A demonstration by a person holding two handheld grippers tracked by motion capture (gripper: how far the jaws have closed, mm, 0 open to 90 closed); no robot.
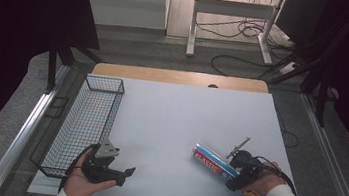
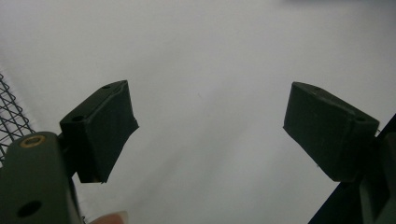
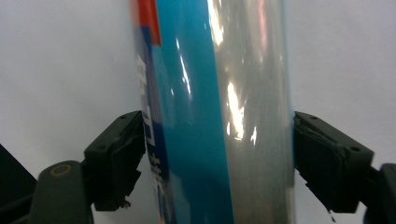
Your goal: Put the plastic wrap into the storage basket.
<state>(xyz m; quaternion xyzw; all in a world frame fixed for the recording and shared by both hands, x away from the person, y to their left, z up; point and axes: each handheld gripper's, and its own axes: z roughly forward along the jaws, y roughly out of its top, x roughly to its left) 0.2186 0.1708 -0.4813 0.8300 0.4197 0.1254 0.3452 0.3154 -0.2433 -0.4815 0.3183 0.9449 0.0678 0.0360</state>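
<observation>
White counter carries a wire basket at its left edge. Near the right front, the right tool clamps both pads against a long blue box lying flat. The left tool sits wide open, empty, beside the basket.
</observation>
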